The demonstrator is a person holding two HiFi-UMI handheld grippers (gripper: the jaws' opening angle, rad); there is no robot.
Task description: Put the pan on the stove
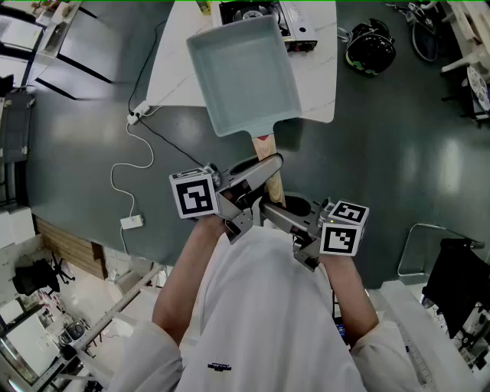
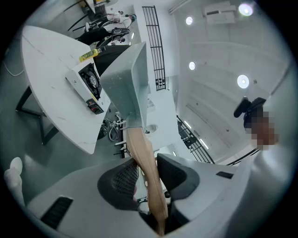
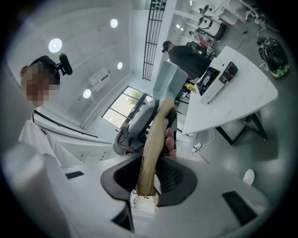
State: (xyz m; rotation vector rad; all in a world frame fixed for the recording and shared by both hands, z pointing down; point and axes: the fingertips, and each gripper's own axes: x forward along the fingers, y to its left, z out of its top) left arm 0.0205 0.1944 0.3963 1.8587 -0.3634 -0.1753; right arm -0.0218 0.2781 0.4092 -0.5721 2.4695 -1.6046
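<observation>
A pale grey rectangular pan (image 1: 245,76) with a wooden handle (image 1: 268,164) hangs in the air over the near edge of the white table (image 1: 318,84). My left gripper (image 1: 256,180) is shut on the handle's middle, and my right gripper (image 1: 279,210) is shut on its end, closer to my body. In the left gripper view the handle (image 2: 144,158) runs between the dark pads up to the tilted pan (image 2: 128,88). The right gripper view shows the handle's end (image 3: 153,144) pinched between its pads. The portable stove (image 1: 256,15) sits at the table's far side, partly hidden behind the pan.
A black helmet (image 1: 370,47) lies on the dark floor right of the table. A white cable (image 1: 126,172) with an adapter (image 1: 132,222) trails over the floor at the left. A person in dark clothes (image 3: 184,56) stands beyond the table.
</observation>
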